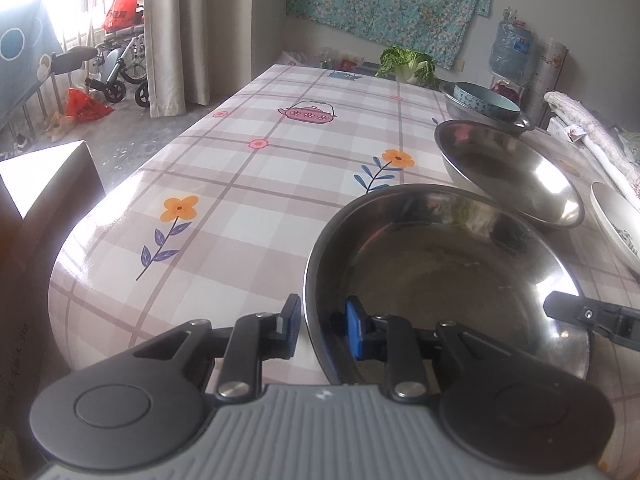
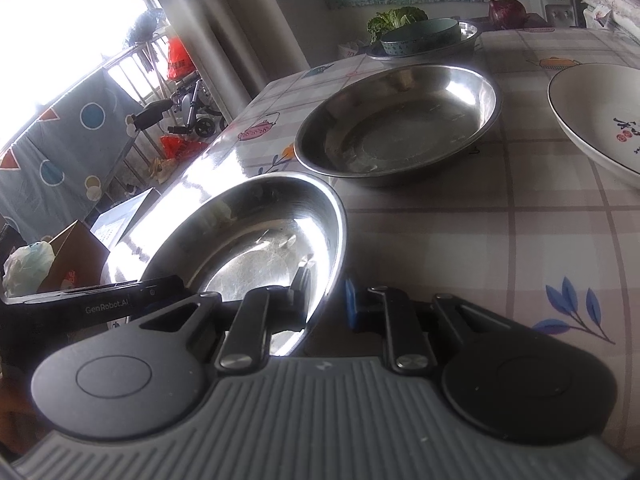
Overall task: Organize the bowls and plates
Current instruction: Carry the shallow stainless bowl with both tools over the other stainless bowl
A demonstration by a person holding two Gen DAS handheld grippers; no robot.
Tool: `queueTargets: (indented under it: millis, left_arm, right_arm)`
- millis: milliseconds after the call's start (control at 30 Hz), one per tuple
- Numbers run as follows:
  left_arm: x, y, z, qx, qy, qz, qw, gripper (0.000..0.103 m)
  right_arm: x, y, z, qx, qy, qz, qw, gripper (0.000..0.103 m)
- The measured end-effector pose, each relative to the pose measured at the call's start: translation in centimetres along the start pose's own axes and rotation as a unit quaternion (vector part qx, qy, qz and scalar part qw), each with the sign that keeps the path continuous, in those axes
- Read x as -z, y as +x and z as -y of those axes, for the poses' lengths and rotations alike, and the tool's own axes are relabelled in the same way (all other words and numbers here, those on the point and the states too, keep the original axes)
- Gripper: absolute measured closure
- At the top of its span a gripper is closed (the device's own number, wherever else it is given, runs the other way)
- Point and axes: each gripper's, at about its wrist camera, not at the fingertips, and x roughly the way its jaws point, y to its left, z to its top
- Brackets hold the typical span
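A shallow steel plate (image 1: 440,264) (image 2: 248,240) sits nearest me on the checked tablecloth. My left gripper (image 1: 322,330) is shut on its left rim, one pad outside and the blue pad inside. My right gripper (image 2: 326,298) is shut on the opposite rim and shows in the left wrist view as a black finger (image 1: 592,316). Whether the plate touches the table I cannot tell. Just beyond it rests a second steel plate (image 1: 508,172) (image 2: 400,120). A white ceramic plate (image 1: 612,220) (image 2: 600,120) lies to the right. Farther back, a blue bowl (image 1: 484,98) (image 2: 420,36) sits inside a steel basin (image 1: 460,114) (image 2: 464,46).
A cabbage (image 1: 406,64) and a red onion (image 2: 507,12) lie at the table's far end, and a water jug (image 1: 512,52) stands past it. The table's left edge (image 1: 132,184) drops to the floor, where a cardboard box (image 2: 76,256) and a wheelchair (image 1: 120,68) stand.
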Motion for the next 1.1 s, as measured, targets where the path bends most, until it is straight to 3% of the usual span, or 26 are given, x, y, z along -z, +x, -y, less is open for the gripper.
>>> queueTargets:
  millis: [367, 1100]
  left_arm:
    - [-0.5, 0.0, 0.1, -0.004, -0.007, 0.001, 1.0000, 0.083]
    - [-0.5, -1.7, -0.3, -0.018, -0.010, 0.010, 0.9997, 0.083]
  right_arm:
    - [-0.1, 0.4, -0.3, 0.004, 0.000, -0.003, 1.000, 0.087]
    - [-0.4, 0.0, -0.8, -0.011, -0.002, -0.005, 1.000, 0.087]
